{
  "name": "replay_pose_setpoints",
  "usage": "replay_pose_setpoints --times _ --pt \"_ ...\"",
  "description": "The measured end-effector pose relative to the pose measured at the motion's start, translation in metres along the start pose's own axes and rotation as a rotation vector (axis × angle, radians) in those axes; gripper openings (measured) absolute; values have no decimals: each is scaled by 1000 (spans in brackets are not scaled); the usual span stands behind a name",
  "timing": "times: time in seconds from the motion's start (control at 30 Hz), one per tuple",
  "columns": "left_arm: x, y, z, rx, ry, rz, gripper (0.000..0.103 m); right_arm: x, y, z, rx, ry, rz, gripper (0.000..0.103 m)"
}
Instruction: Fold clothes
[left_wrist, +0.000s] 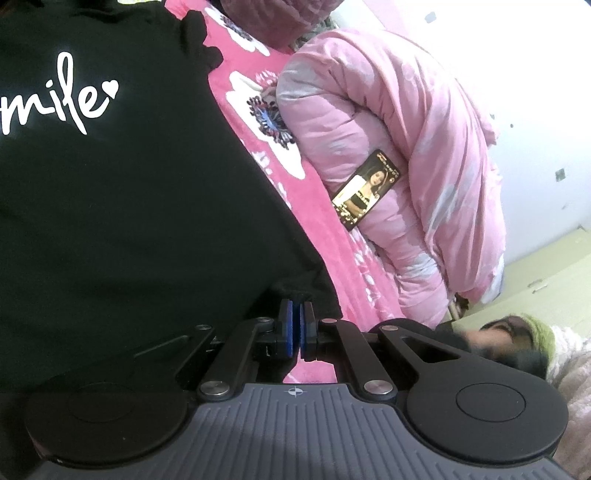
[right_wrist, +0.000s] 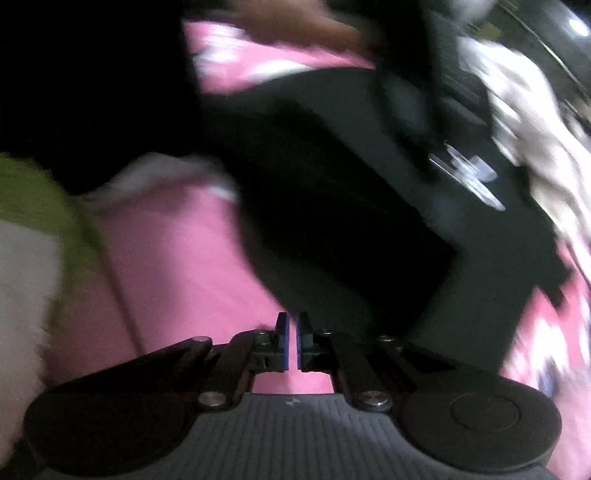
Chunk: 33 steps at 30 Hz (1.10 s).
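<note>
Left gripper (left_wrist: 297, 314) of mine pinches the black T-shirt's (left_wrist: 129, 206) edge over the pink blanket (left_wrist: 332, 266), while my right gripper (right_wrist: 292, 325) stands slightly apart, empty.

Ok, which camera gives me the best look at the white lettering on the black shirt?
The left wrist view. The black shirt fills its left side in sharp focus, and the white lettering reads clearly, ending in a heart. The right wrist view is motion-blurred: the shirt is a dark shape with only a white smear of print.
</note>
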<state>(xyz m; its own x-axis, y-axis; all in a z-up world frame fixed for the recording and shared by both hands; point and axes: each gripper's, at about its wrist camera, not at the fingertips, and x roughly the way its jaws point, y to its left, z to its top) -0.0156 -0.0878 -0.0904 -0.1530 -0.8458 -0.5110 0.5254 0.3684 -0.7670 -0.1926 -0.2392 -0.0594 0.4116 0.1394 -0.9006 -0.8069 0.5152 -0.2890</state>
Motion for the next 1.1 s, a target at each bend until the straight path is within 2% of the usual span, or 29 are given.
replay_pose_setpoints --times 0.03,0.2,0.3,0.4,0.53,0.7,0.87,1.1 --pt "-1 0 0 1 0 -1 1 -2 -9 -8 35 16 -29 9" --pt "4 1 2 -5 7 19 1 -17 -24 -32 -4 62 -56 9" --pt "5 2 3 -10 10 27 1 11 -17 -30 -66 104 -52 9" --pt "7 2 4 -11 12 34 1 21 -39 -37 -8 137 -46 8" --pt "9 3 4 -13 15 42 2 20 -61 -40 88 117 -76 9" --pt "13 9 8 -30 26 52 2 2 -39 -48 -61 91 -47 18" --pt "15 6 11 -29 29 59 2 10 -18 -54 -221 97 -62 20" --pt "19 3 9 -25 45 63 2 22 -22 -50 -263 71 -28 20"
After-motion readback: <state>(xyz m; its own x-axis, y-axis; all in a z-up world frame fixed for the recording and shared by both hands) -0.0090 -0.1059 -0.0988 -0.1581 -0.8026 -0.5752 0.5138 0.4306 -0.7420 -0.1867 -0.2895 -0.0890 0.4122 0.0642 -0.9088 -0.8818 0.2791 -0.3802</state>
